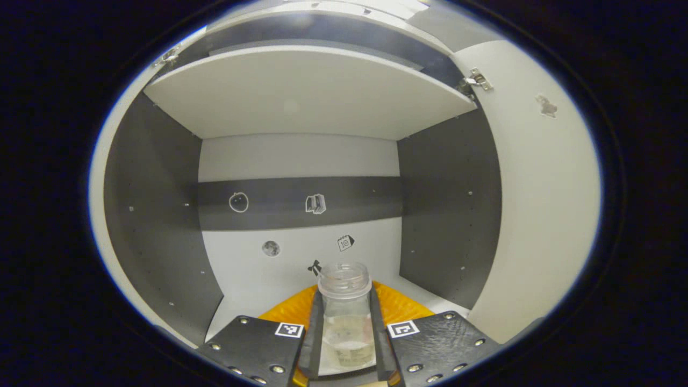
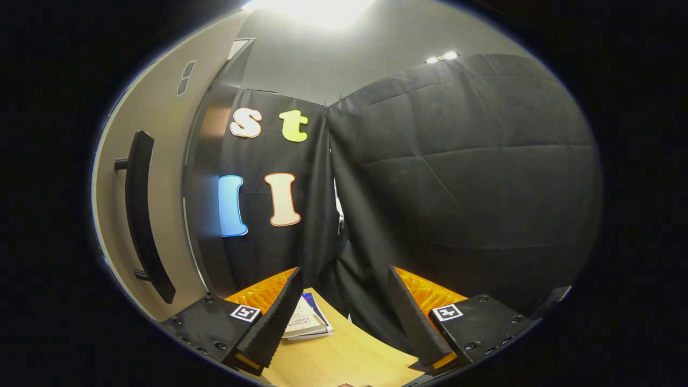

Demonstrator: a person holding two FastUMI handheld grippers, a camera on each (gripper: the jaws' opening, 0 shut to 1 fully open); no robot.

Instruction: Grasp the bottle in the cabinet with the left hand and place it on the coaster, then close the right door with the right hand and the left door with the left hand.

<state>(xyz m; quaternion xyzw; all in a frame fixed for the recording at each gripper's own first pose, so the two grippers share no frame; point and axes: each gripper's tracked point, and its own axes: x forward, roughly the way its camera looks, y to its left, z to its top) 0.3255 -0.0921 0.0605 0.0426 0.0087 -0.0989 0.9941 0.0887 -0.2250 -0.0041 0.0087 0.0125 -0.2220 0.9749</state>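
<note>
left gripper (image 1: 346, 322) clamped on bottle (image 1: 346, 312) inside cabinet (image 1: 441, 204); right gripper (image 2: 344, 317) wide, holding nothing, over table (image 2: 344, 360), door (image 2: 161, 161) at left

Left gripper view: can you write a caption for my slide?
The left gripper closes on a clear, capless bottle inside the open cabinet, below a shelf.

Left gripper view: close, facing into cabinet (image 1: 301, 161); right: booth wall (image 2: 457, 177).

place: recording booth | evidence: black cloth wall (image 2: 457, 177), open cabinet (image 1: 301, 161), wooden table (image 2: 344, 355)
</note>
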